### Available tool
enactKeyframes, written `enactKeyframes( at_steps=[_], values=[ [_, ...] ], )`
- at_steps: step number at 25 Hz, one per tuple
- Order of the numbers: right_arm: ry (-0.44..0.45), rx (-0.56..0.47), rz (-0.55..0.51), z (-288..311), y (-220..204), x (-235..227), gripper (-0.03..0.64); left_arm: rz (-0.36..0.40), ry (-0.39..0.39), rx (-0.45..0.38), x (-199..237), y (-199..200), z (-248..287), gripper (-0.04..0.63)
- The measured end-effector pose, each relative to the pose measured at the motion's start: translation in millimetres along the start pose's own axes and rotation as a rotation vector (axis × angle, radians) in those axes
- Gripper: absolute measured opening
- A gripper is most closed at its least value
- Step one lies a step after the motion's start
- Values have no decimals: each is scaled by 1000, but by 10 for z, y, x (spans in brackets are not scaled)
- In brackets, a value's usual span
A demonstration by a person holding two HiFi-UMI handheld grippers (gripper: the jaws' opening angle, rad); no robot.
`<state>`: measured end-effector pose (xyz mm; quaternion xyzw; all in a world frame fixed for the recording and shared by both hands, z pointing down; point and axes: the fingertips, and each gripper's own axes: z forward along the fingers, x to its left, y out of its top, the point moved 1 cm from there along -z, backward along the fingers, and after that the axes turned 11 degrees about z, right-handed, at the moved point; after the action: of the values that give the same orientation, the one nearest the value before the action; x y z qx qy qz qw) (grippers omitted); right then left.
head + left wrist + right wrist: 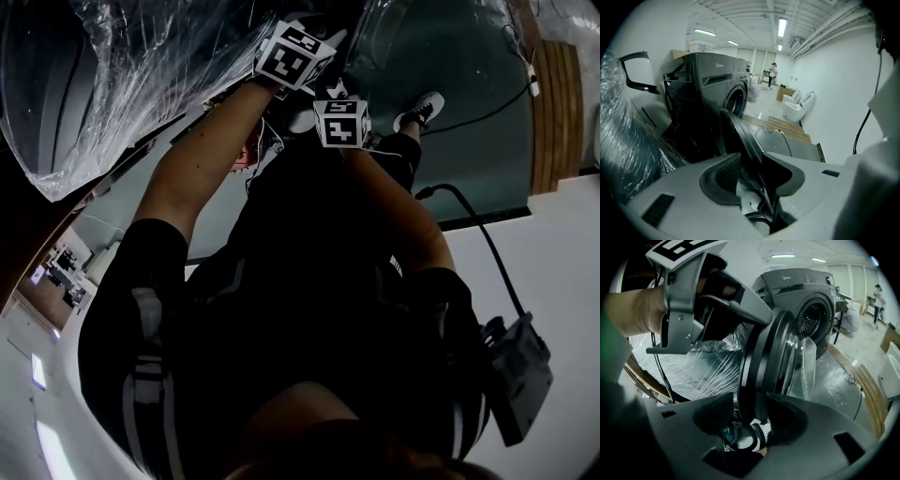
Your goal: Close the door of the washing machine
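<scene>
Right gripper view gives me the best look at the round, dark-rimmed washing machine door [764,362] with its clear glass bowl. It stands swung open, edge-on to me, out in front of the one dark grey front-loading washing machine [797,287]. The drum mouth shows behind it.

My right gripper [752,406] has its jaws spread wide with the door's rim between them. I see a gap on the left pad's side, so nothing is clamped. My left gripper [751,159] sits higher on that same rim. Its two jaws are also apart with the rim running down between them, and the pads are not pressing on it. So I count two grippers on one door, and neither is gripping.

From the head view I count two white marker cubes [293,53] with black squares, close together, one above the other, at the ends of two bare forearms.

A big bundle of crinkled clear plastic film [703,371] lies to the left of the door. One white shoe [422,108] rests on the grey-green floor [469,141], and one thin black cable [487,103] runs across it. One person [773,75] stands far off down the room.
</scene>
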<state>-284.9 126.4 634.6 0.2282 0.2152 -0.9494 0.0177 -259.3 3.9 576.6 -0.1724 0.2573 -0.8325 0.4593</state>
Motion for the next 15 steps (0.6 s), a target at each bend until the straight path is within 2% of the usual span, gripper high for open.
enactKeyframes(
  at_steps=[15],
  values=[
    [-10,42,85,245,-198,-23,225,-38,32,16,-57,43,39,128]
  ],
)
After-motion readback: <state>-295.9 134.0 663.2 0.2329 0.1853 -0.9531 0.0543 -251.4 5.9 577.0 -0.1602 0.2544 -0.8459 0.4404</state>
